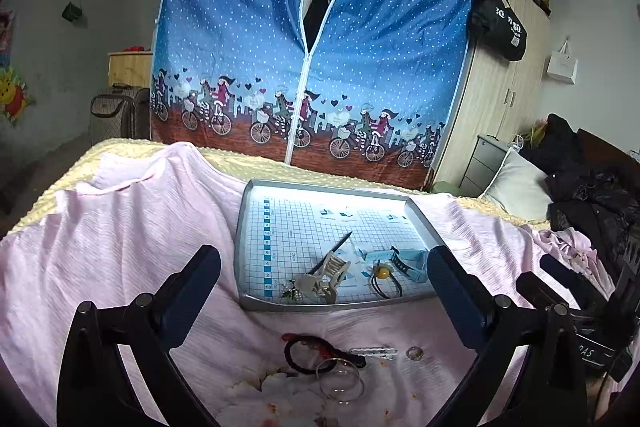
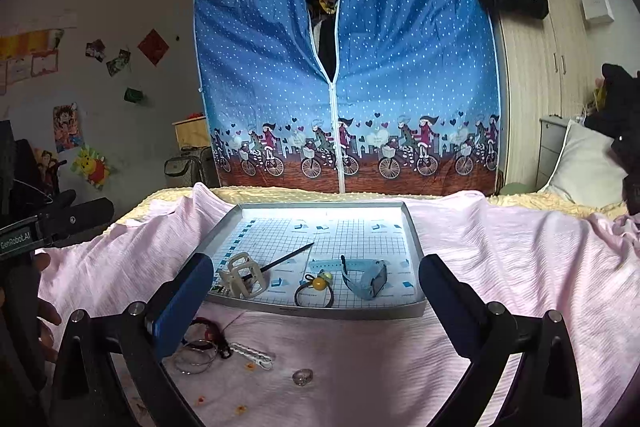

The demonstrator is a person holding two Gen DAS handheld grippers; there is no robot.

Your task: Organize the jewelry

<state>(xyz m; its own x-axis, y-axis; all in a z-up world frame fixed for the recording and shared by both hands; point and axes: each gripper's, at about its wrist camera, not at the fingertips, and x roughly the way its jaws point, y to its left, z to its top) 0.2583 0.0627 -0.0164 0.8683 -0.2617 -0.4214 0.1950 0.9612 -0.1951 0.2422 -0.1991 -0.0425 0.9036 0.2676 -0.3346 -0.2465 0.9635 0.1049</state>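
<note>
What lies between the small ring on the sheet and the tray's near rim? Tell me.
Bare pink sheet only: nothing sits between the ring and the tray rim, clearest in the right wrist view.

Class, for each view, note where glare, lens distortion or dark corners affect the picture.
Left wrist view: glare whitens the tray's far end, the wardrobe cover bulges from fisheye distortion, corners are black. Right wrist view: the same glare on the tray, bowed wardrobe edges, dark corners.
</note>
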